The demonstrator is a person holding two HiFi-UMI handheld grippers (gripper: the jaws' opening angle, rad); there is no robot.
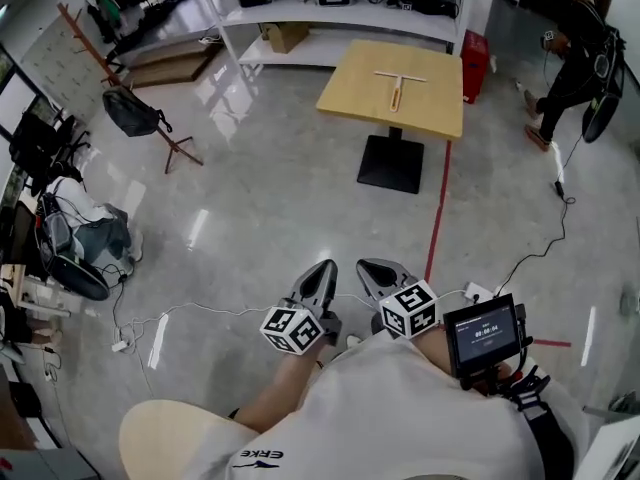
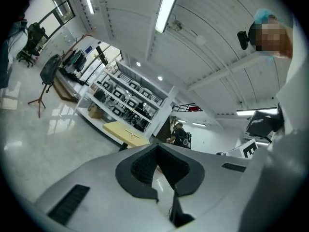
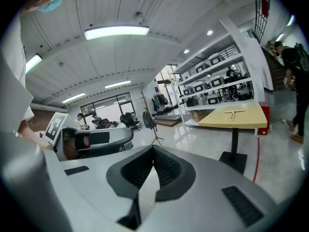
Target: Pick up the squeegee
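Observation:
The squeegee [image 1: 398, 86], pale and T-shaped, lies flat on a square yellow-wood table [image 1: 432, 113] far ahead across the floor. Both grippers hang close to the person's body, well short of that table. My left gripper [image 1: 318, 280] is shut with nothing in it, and my right gripper [image 1: 381, 274] beside it is shut and empty too. The left gripper view has its shut jaws [image 2: 158, 147] below the distant table [image 2: 116, 128]. Past the shut jaws [image 3: 153, 149] in the right gripper view stands the table [image 3: 248, 120] with the squeegee [image 3: 233, 113] on it.
White shelving [image 1: 340, 13] stands behind the table, with a red box [image 1: 474, 63] to its right. A person [image 1: 575, 58] stands at far right. A coat rack [image 1: 110, 73] with a bag, piled bags [image 1: 85, 233], floor cables [image 1: 200, 313] and a red tape line [image 1: 437, 218] are around.

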